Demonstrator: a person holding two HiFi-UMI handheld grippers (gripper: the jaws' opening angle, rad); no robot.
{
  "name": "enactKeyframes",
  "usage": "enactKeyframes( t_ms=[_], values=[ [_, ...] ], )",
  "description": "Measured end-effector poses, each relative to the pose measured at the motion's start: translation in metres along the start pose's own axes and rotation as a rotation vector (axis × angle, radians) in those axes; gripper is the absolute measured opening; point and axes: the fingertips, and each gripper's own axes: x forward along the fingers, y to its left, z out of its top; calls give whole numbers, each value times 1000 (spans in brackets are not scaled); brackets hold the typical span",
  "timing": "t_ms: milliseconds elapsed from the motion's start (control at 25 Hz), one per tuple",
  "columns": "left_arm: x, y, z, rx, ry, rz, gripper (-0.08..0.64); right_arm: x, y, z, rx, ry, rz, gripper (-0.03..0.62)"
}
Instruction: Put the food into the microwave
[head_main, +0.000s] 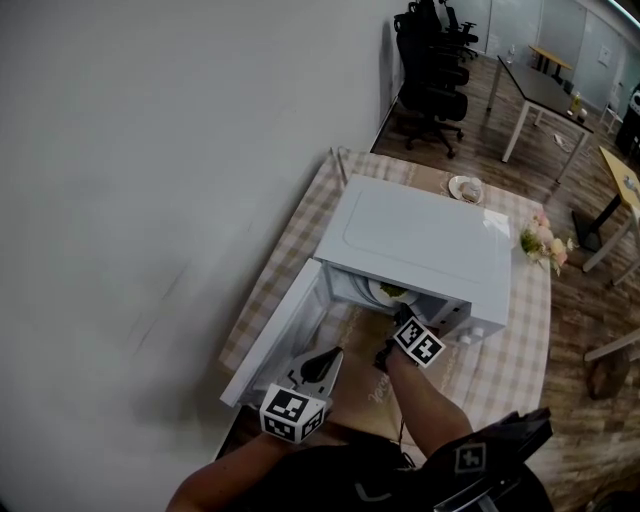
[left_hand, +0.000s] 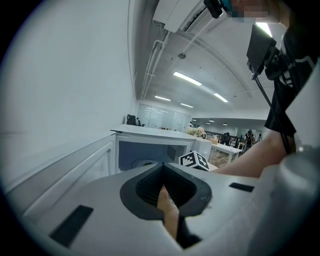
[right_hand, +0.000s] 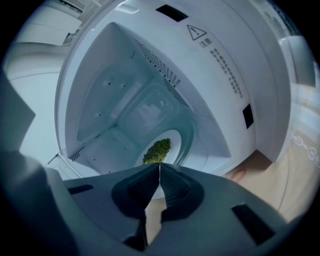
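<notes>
My R gripper (right_hand: 159, 166) is pinched shut, empty, at the microwave (head_main: 420, 240) mouth. Only its view shows the green food (right_hand: 158, 149) on a plate (right_hand: 175, 142) inside, plus a warning triangle (right_hand: 196, 32) w/ print too small to read. L gripper (left_hand: 162, 170) is shut too, by the open door (head_main: 275, 338).

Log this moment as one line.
microwave: door open | green food: on plate inside | right gripper: shut, empty, at opening | left gripper: shut, empty
</notes>
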Motion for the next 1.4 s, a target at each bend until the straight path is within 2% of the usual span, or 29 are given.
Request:
enactKeyframes(
  t_ms=[480,680,840,1000,1240,1400],
  values=[
    [-8,0,1,27,0,18,8,16,7,4,-68,31,8,11],
    [-16,-3,-3,21,-4,16,8,12,7,0,-64,50,9,11],
    [-24,-5,-2,28,-17,17,8,-8,16,-2,-98,44,61,11],
    [-36,-10,3,28,-46,24,8,-36,30,-9,-183,44,137,11],
    [-50,-21,6,33,-80,12,8,-92,67,-15,-394,37,253,9],
    [-68,-28,8,41,-116,19,8,-132,88,-20,-533,24,297,9]
  ],
)
